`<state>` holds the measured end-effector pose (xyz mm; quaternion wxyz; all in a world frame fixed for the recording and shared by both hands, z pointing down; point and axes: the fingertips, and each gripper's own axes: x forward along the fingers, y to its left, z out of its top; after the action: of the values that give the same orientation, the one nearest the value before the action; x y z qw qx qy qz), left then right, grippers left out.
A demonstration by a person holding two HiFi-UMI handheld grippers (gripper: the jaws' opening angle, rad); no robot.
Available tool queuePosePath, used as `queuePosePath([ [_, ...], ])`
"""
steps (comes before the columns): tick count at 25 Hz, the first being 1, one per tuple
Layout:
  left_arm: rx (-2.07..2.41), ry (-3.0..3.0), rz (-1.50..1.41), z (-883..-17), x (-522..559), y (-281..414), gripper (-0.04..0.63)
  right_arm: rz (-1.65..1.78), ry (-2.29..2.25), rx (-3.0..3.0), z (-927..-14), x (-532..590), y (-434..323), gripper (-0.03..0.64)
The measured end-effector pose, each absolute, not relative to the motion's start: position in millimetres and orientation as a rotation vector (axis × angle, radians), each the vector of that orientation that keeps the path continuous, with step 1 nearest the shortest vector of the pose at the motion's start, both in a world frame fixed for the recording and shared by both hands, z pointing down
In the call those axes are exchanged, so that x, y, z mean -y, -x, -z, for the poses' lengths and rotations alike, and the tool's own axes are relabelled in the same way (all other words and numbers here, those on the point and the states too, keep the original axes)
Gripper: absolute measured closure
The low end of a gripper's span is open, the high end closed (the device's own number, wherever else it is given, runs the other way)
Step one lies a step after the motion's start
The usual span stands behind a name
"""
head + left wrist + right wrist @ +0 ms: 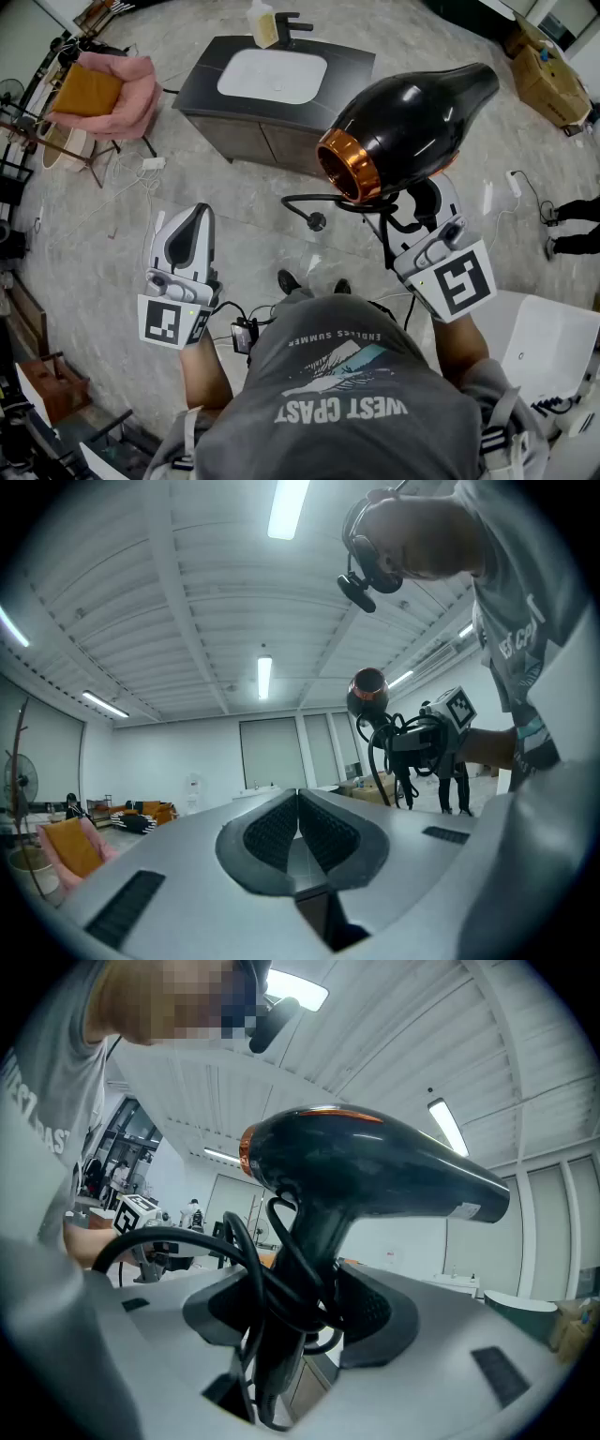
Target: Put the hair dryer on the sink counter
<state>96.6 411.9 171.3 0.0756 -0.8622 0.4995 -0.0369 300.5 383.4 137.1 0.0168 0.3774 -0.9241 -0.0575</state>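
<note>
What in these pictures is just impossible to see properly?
- Handle of the glossy black hair dryer with copper ring: head view, mostly hidden behind its body and the right gripper.
- Pale yellow item on the dark sink counter: head view, too small.
- Bystander: head view, cut by right edge.

Pink armchair (131, 89) w/ orange cushion (86, 89) left, cardboard boxes (553, 80) right.

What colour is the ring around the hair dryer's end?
Shiny copper-orange ring on the black hair dryer; clearest in the head view.

Open hall: strip lights (263, 677), freestanding sink counter (349, 67)
</note>
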Motion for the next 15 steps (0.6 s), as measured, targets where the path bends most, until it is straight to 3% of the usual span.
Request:
queuePosePath([
  [15,-1.484,2.590,0.113,-186,-403,-101,0.575,0.213,-1.173,2.878,-151,-380,-304,0.357],
])
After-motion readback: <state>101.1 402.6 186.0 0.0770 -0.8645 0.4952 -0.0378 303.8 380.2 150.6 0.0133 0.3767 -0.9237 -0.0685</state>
